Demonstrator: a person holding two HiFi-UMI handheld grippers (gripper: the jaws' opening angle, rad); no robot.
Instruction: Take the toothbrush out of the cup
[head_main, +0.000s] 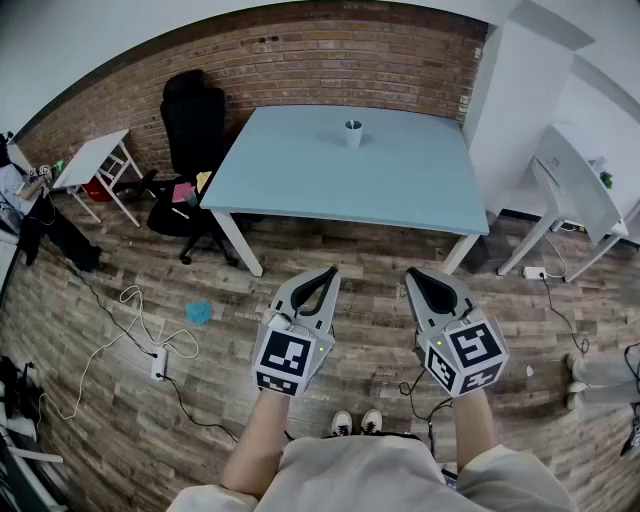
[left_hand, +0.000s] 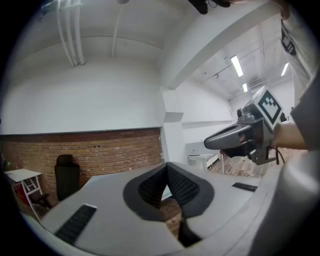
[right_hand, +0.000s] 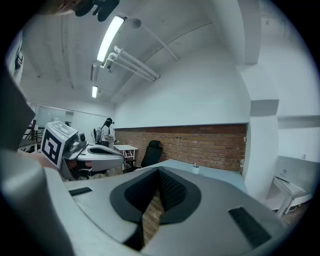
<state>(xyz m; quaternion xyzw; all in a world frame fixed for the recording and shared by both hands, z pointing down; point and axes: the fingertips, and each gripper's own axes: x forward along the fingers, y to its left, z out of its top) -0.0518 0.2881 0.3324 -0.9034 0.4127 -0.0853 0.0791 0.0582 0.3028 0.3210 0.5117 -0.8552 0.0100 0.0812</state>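
A small pale cup (head_main: 353, 132) stands near the far edge of the light blue table (head_main: 300, 170). In the right gripper view the cup (right_hand: 196, 169) is tiny, with a thin stick rising from it, probably the toothbrush. My left gripper (head_main: 327, 273) and right gripper (head_main: 416, 276) are held side by side over the wooden floor, well short of the table. Both are shut with nothing between the jaws. The left gripper view shows its own jaws closed at the tip (left_hand: 166, 166), and the right gripper view shows the same for the right gripper (right_hand: 159, 171).
A black office chair (head_main: 195, 120) stands at the table's left end. A white folding table (head_main: 95, 158) is farther left, and a white desk (head_main: 580, 190) is at the right. Cables and a power strip (head_main: 158, 365) lie on the floor at the left. A white pillar (head_main: 510, 90) rises behind the table's right corner.
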